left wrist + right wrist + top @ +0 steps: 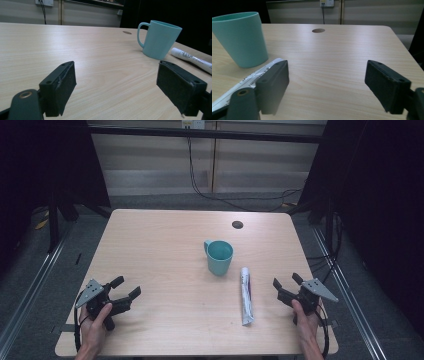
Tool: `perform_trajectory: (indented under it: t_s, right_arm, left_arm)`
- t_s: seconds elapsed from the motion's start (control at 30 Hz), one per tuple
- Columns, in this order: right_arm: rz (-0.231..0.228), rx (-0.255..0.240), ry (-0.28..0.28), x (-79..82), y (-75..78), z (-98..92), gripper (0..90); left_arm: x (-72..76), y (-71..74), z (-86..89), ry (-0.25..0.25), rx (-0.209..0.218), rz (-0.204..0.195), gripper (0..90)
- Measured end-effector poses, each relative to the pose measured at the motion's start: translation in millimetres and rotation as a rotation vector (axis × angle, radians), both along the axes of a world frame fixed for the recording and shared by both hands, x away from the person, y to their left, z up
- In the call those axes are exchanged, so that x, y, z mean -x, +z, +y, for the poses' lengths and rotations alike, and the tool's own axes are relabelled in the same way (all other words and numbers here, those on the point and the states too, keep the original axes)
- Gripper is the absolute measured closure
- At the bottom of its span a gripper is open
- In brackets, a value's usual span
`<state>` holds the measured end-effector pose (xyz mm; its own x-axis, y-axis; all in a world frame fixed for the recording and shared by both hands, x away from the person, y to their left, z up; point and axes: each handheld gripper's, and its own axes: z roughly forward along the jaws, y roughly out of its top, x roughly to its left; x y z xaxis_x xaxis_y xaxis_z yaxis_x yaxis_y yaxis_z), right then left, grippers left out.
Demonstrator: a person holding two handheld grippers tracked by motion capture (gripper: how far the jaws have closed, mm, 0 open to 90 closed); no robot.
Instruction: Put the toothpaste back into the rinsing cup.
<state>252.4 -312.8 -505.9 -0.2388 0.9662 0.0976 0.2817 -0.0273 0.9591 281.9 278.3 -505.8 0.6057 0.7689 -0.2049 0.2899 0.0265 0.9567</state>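
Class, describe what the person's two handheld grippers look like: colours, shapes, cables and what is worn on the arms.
Both the left gripper and the right gripper are black, with two flat rectangular jaws, a grey three-cornered plate on top and a trailing black cable. The forearms show no sleeves.

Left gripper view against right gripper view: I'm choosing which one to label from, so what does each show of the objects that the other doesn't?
The left gripper view alone shows the cup's handle, on the cup's left side there, and the tube's capped end past the cup.

The right gripper view alone shows the tube's flat crimped end, running behind that gripper's near jaw, and the table's far right corner.

Both show the teal cup upright, the white tube lying beside it, the round hole in the tabletop, and wide-open jaws holding nothing.
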Motion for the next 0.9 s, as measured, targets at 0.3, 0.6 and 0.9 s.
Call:
perform_trajectory:
  t_s: [0.3, 0.6, 0.9]
  right_arm:
    - [0.025, 0.043, -0.015, -1.4, 0.6, 4.1, 23.0]
    - [0.089, 0.1, 0.0, -5.0, 2.2, 7.9, 28.7]
    - [0.163, 0.077, 0.071, -2.5, 10.8, 11.2, 44.7]
  left_arm:
    - [-0.5, 0.0, -0.6, 0.0, 0.01, 0.005, 15.7]
    - [-1.0, 0.1, -1.6, -0.001, -0.002, -0.001, 15.8]
    - [-0.5, 0.2, -1.6, -0.011, -0.003, -0.005, 15.7]
